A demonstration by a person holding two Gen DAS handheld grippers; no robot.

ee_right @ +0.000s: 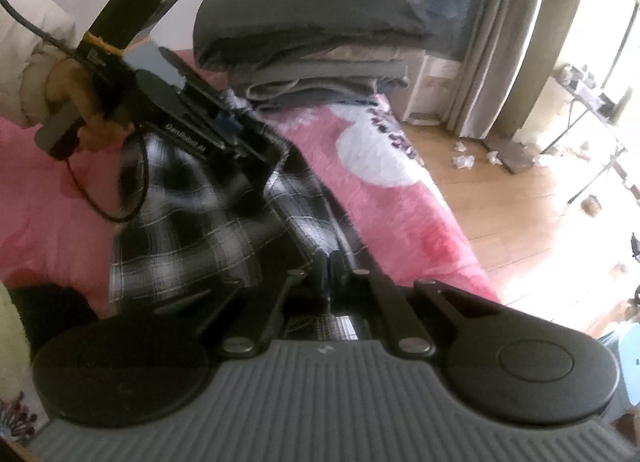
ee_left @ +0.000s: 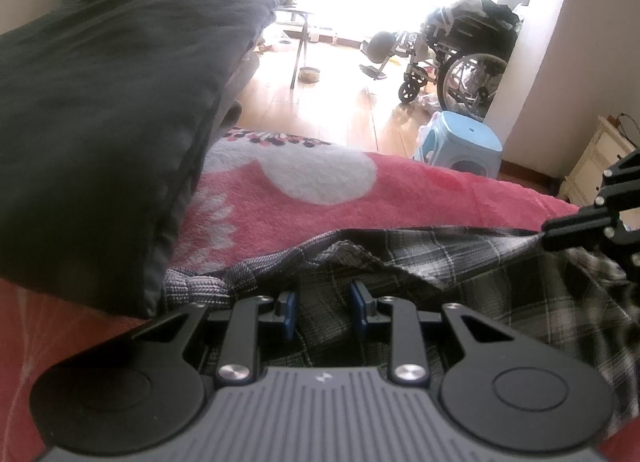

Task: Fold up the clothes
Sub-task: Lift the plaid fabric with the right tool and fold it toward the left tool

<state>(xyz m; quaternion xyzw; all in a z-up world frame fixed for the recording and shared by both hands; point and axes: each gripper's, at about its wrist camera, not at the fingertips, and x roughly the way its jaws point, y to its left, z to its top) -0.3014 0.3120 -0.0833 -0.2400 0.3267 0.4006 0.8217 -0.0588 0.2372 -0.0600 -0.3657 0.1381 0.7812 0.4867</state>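
Plaid shirt (ee_left: pixel 460 286) is lying on the pink blanket (ee_left: pixel 320 218), just beside a stack (ee_left: pixel 100 134) of folded dark clothes. The left gripper (ee_left: pixel 323 314) is standing open, its blue pads (ee_left: pixel 358 312) straddling the cloth. The right gripper (ee_right: pixel 330 266) is pinching the shirt's edge, pulling it taut. A hand (ee_right: pixel 86 110) is holding the left tool.

Side of the left hand-held gripper (ee_right: pixel 240 134): white lettering is showing, reading roughly "GenRobot.AI", though blur is softening it.
Top of each gripper body: a small pale logo mark is showing, too small to read.
Elsewhere: nothing legible is appearing.
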